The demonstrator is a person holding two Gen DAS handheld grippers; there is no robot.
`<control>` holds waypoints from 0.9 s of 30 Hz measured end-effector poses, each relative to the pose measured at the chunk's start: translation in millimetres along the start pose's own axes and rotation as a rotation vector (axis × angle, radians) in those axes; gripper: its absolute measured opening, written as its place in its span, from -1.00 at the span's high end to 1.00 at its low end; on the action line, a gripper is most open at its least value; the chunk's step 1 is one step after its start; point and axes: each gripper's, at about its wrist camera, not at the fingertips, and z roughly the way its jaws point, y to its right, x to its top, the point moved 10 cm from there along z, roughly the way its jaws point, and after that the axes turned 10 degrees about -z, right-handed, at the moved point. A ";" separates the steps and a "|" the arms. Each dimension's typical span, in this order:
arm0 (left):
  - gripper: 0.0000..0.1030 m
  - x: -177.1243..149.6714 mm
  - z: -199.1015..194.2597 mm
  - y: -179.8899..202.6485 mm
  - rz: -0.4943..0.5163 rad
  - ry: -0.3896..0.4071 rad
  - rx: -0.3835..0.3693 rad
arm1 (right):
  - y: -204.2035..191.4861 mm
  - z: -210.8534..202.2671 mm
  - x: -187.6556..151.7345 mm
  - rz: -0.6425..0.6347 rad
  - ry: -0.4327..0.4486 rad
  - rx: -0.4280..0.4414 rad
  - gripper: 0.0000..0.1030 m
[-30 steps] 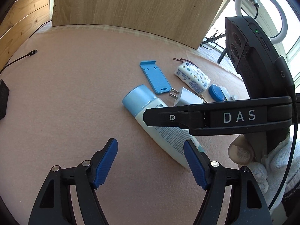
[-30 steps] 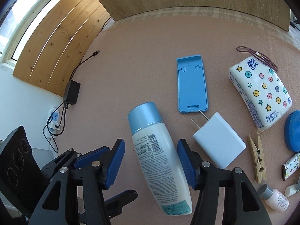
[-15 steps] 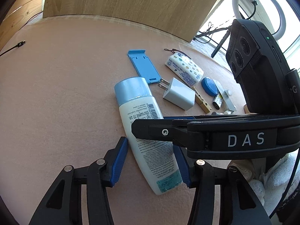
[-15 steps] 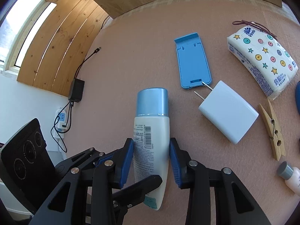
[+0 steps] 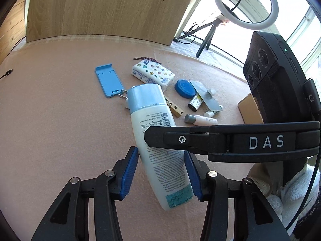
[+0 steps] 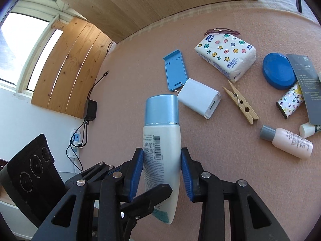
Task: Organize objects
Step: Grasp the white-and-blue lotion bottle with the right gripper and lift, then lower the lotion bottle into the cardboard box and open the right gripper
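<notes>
A white lotion bottle with a light-blue cap (image 6: 161, 140) is held between the blue pads of my right gripper (image 6: 162, 170), lifted off the pink mat with its cap pointing away. In the left wrist view the same bottle (image 5: 158, 140) sits between the pads of my left gripper (image 5: 161, 172); the left pad touches it and a small gap shows at the right pad. The right gripper's black finger crosses in front of the bottle there.
On the mat lie a blue phone stand (image 6: 175, 73), a white charger (image 6: 198, 97), a tissue pack (image 6: 226, 57), a wooden clothespin (image 6: 239, 102), a blue lid (image 6: 278, 71), a small pink bottle (image 6: 286, 142), a patterned tube (image 6: 290, 105) and a grey card (image 6: 307, 84). A cardboard box (image 5: 250, 109) stands at the right.
Both grippers closed in around the bottle. The right gripper shut on it and lifted it off the mat, tilting the cap up and away.
</notes>
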 end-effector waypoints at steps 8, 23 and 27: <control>0.02 -5.4 2.5 91.3 0.141 0.003 -0.084 | 29.7 -83.3 -19.6 0.068 0.139 -0.076 0.34; 0.03 -37.0 47.6 263.1 0.349 -0.055 -0.227 | 120.8 -223.0 -80.6 0.222 0.320 -0.217 0.35; 0.03 -45.4 61.7 293.8 0.379 -0.074 -0.243 | 142.5 -243.1 -93.7 0.255 0.343 -0.235 0.35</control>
